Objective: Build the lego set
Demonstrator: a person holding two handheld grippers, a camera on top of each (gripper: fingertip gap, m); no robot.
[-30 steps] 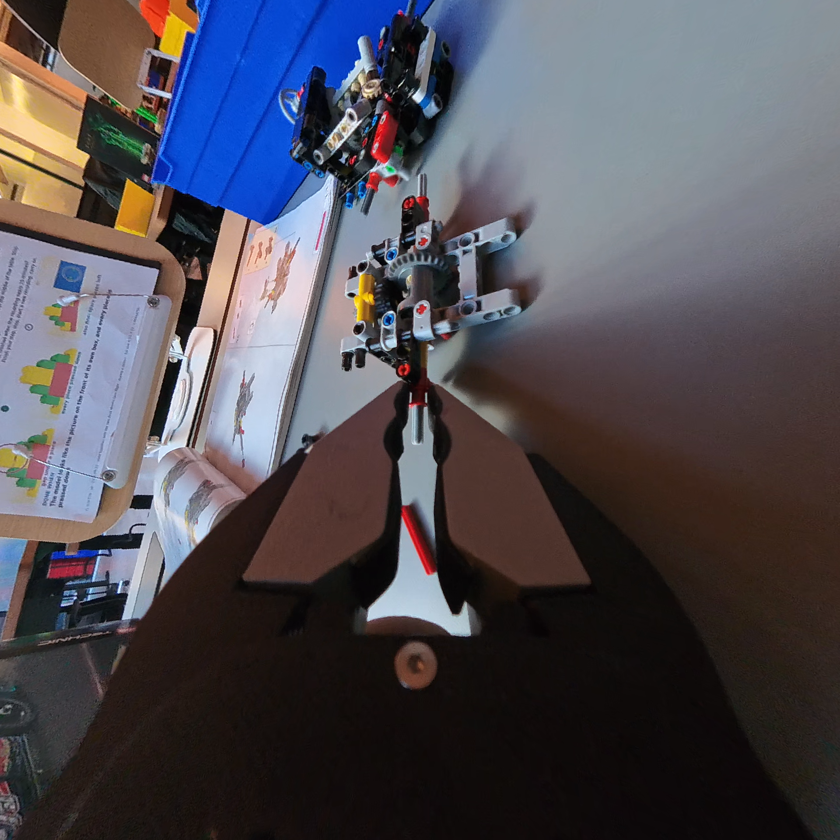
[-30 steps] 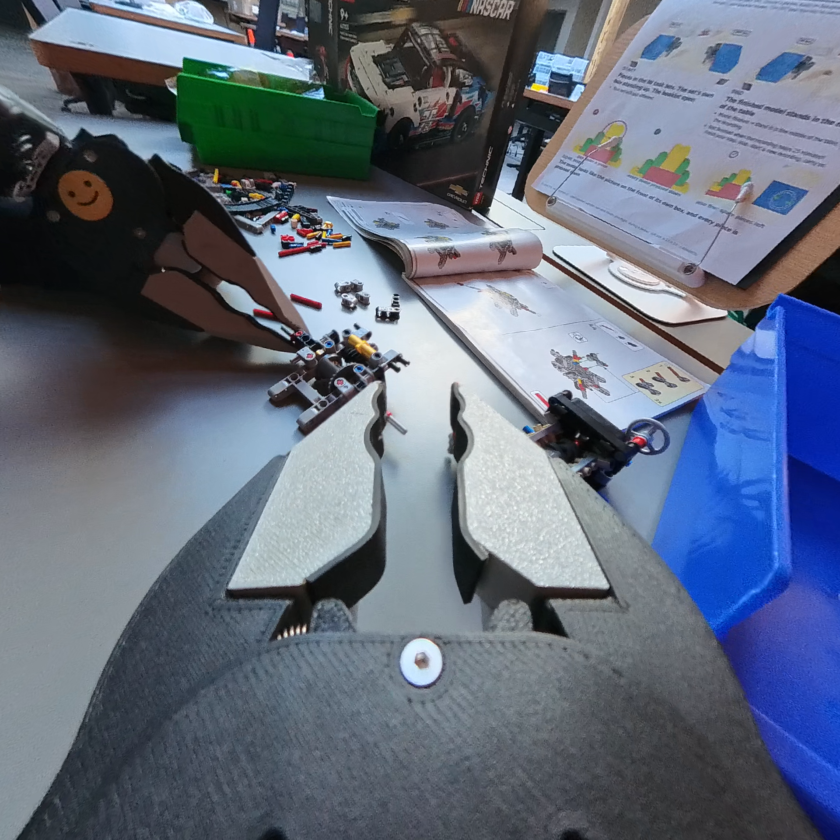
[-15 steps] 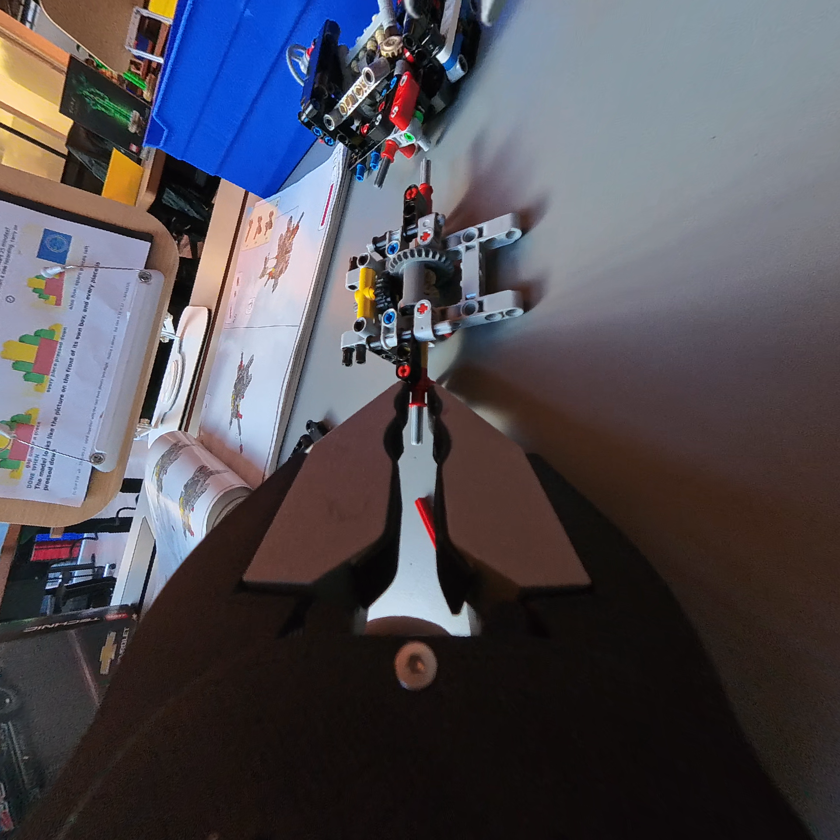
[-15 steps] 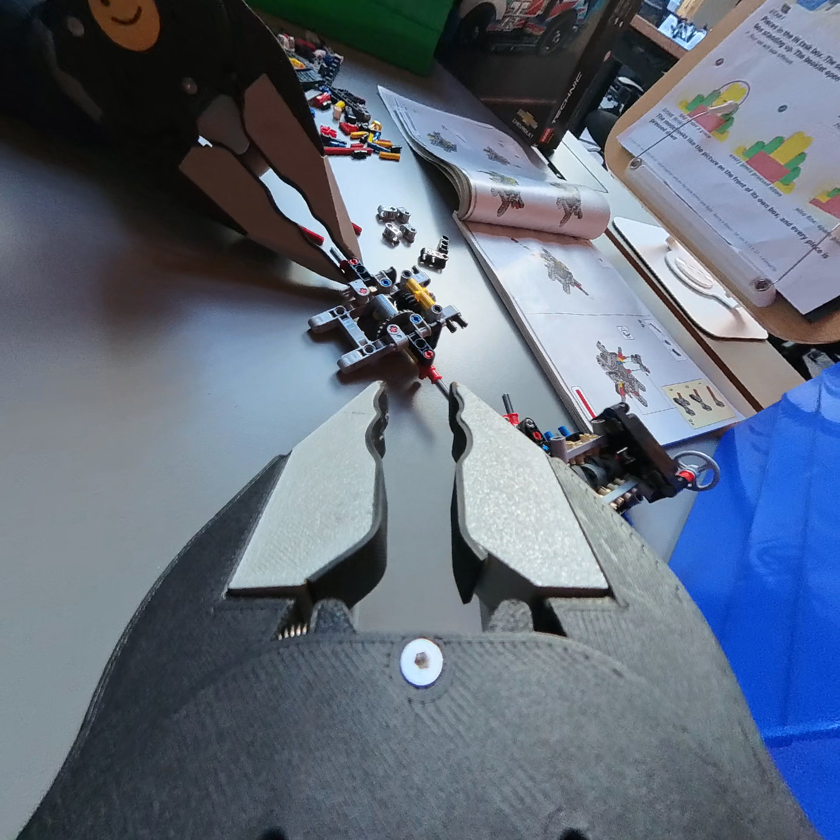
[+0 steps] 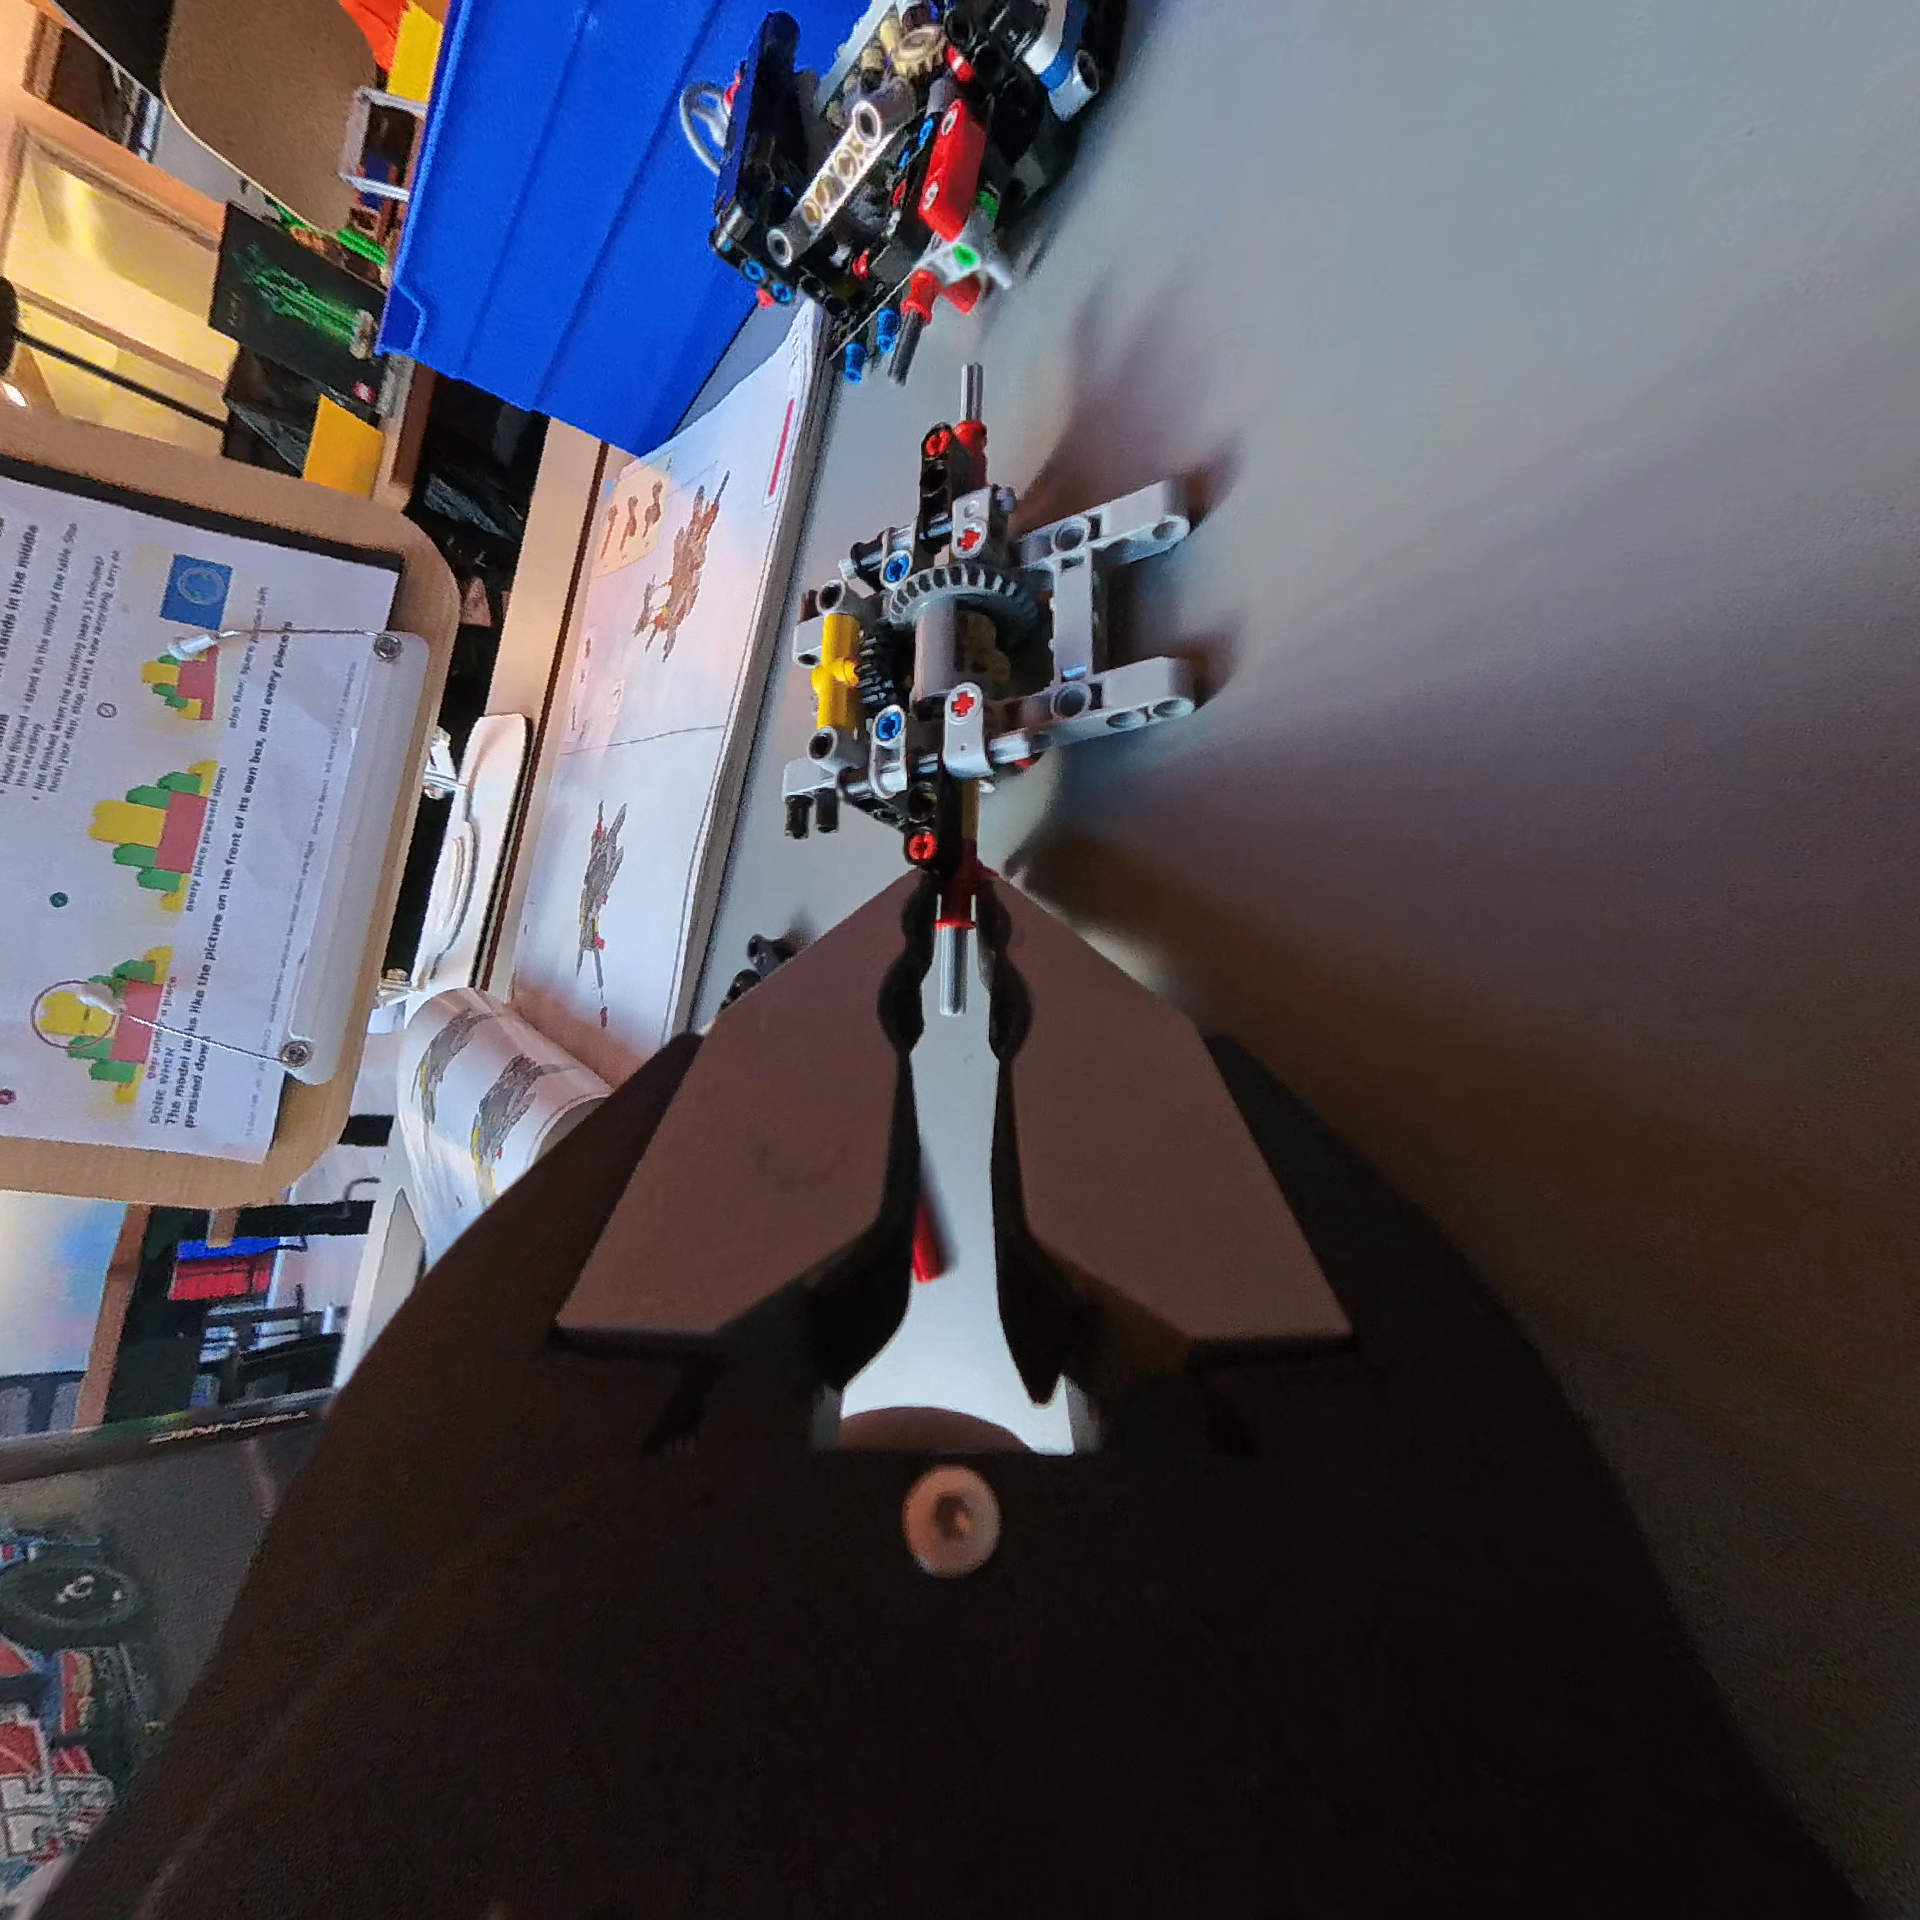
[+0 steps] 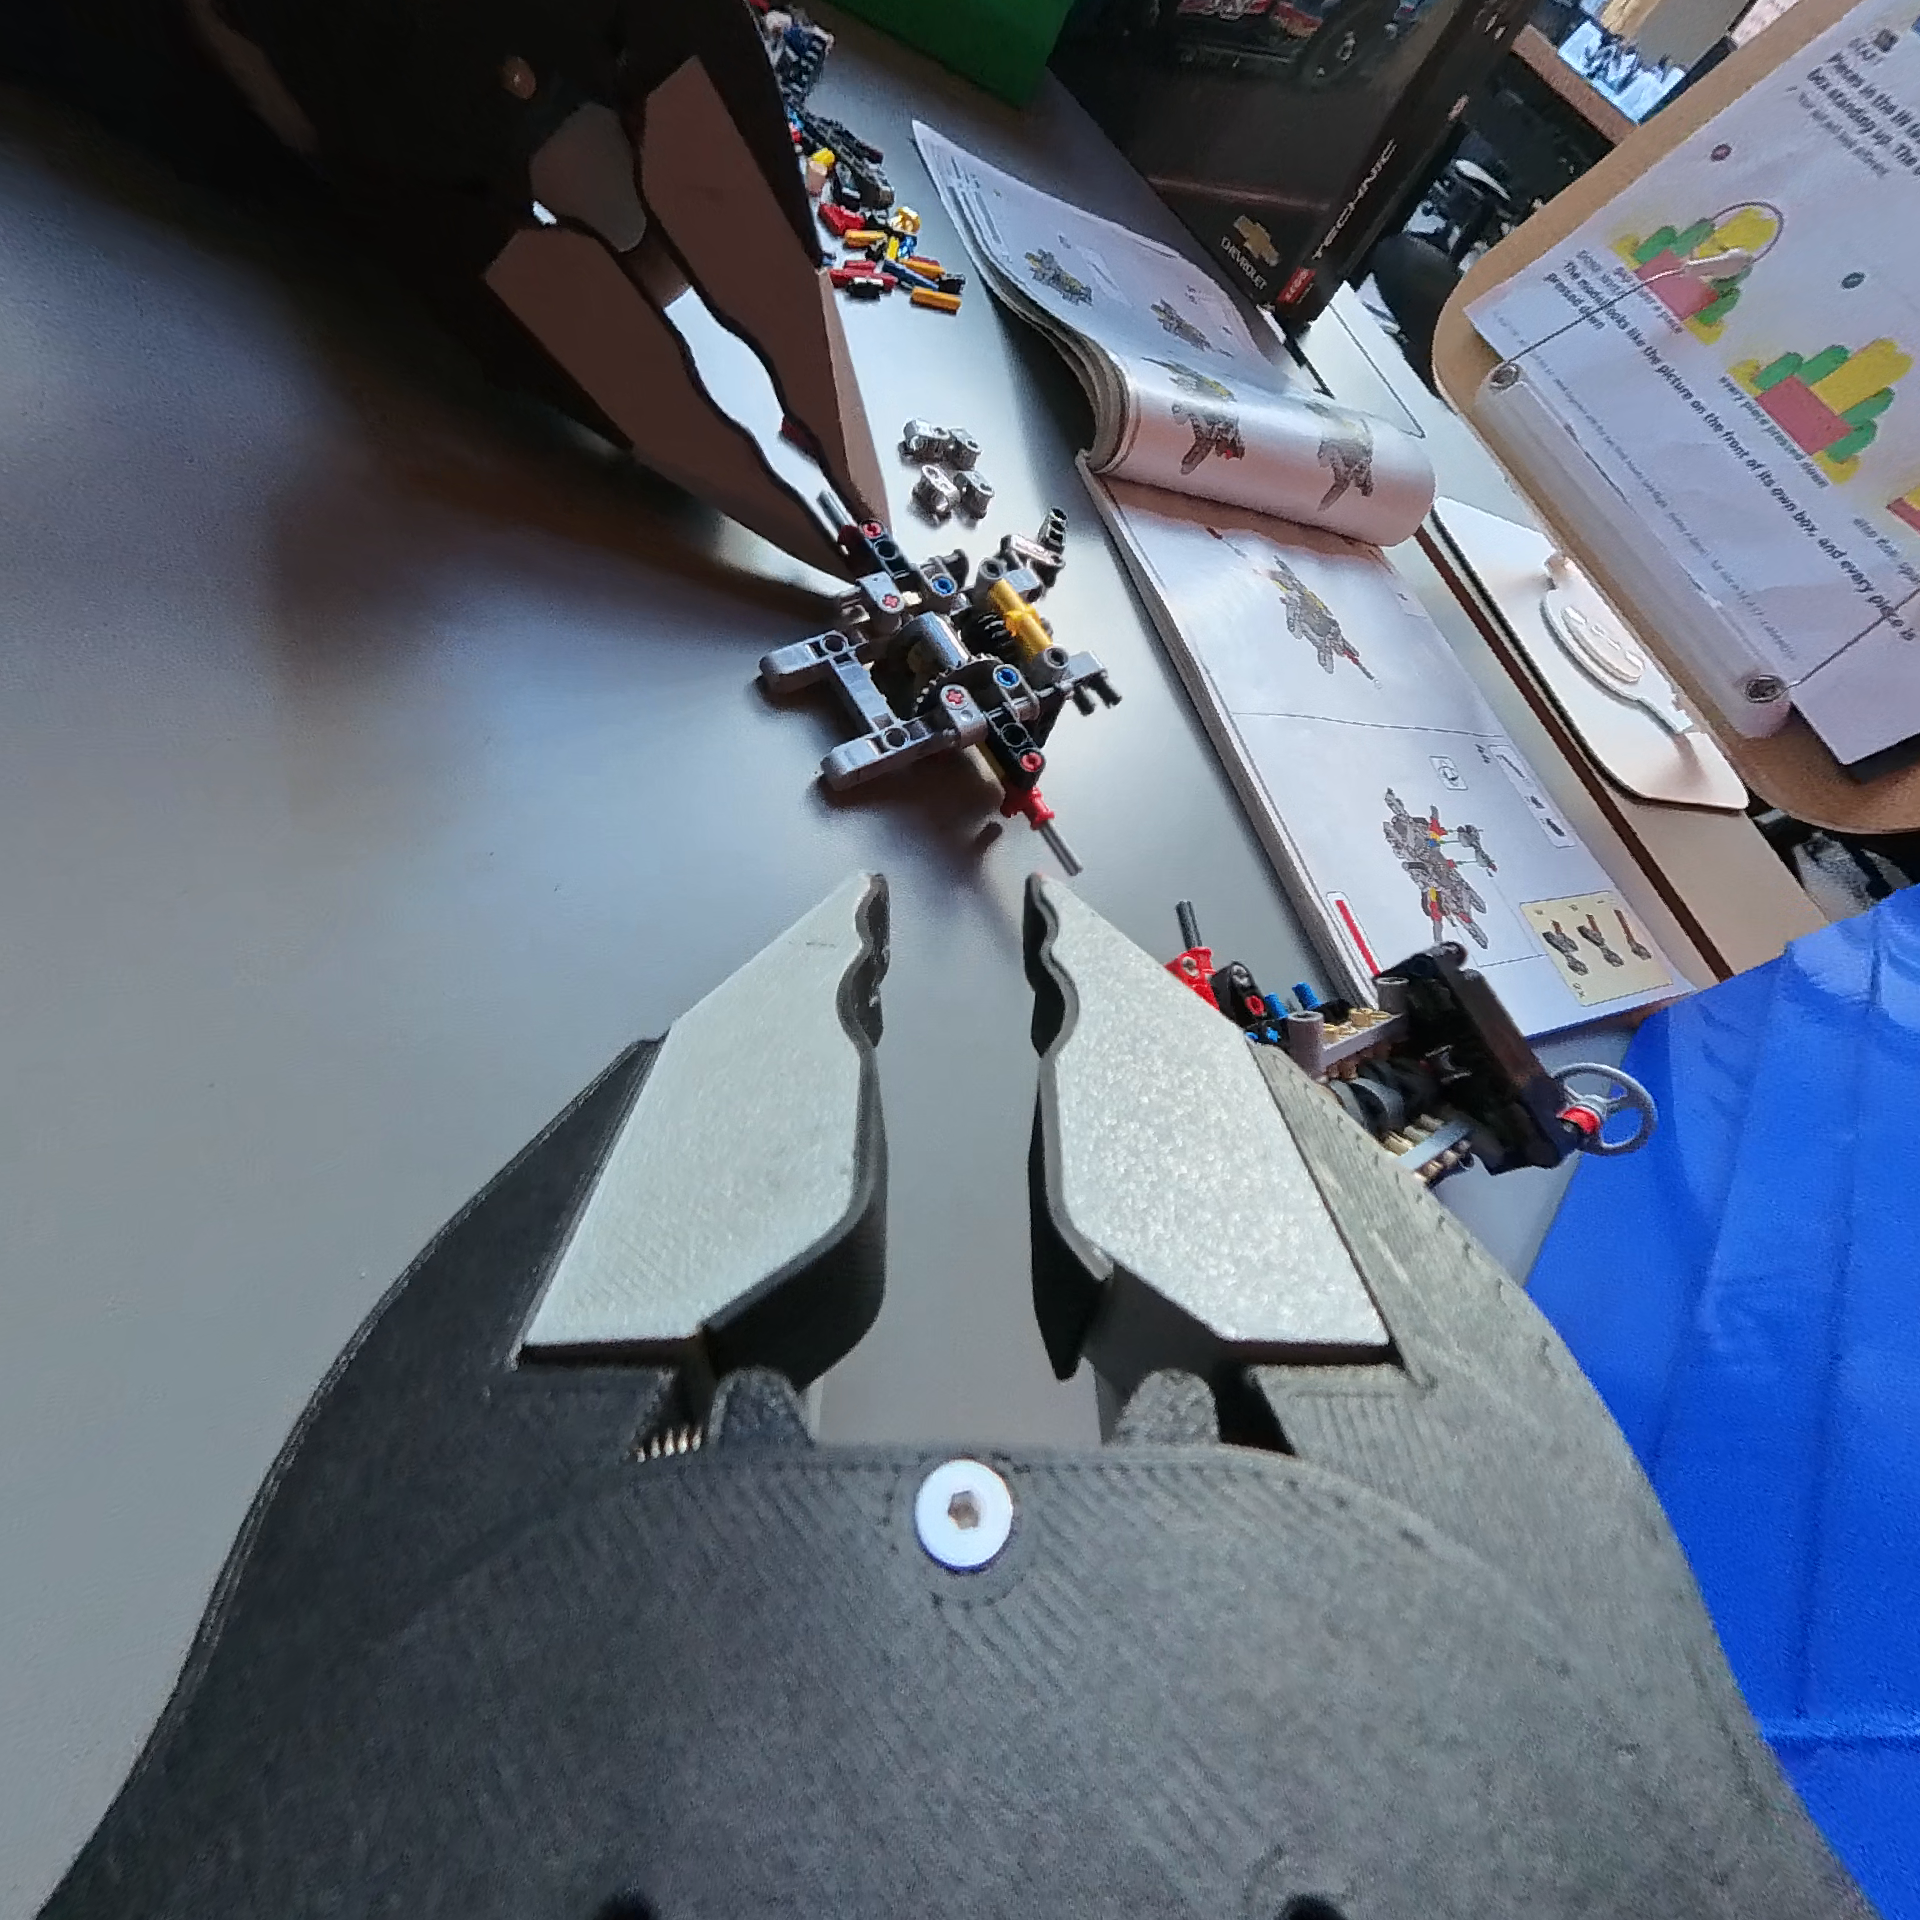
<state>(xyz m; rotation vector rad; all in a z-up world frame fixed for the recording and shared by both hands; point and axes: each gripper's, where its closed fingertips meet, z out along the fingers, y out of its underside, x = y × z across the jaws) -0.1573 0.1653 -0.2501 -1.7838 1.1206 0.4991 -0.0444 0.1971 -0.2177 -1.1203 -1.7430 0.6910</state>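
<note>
Two grippers, one model between them, all on the grey desk [image 6: 312, 831].

1. Left gripper [image 5: 951, 904]. Jaws nearly shut, only a narrow slit left. The tips pinch the model's near axle [image 5: 951, 961] at its red collar, and the bare grey end runs back between the fingers [image 5: 790, 1091]. Its hold looks unchanged over the last second. A loose red pin [image 5: 928, 1236] lies on the desk beneath the jaws, not held.

2. Model [image 6: 935, 665]. A small grey-and-black frame with a gear and a yellow part. It lies mid-desk, with the left jaws touching one end. Its far axle [image 6: 1058, 844] juts out free toward the right gripper.

3. Right gripper [image 6: 956, 894]. It has drawn closer to the model during the last second, and the far axle now ends just beyond its right fingertip [image 6: 1039, 904], apart from it. Jaws partly open and holding nothing, with bare desk showing between them.

4. Surroundings, toward the desk's right edge. An open booklet [image 6: 1299, 644] lies beside the model. A second, darker model [image 6: 1455, 1049] sits just beside the right gripper, against a blue bin [image 6: 1766, 1247].
</note>
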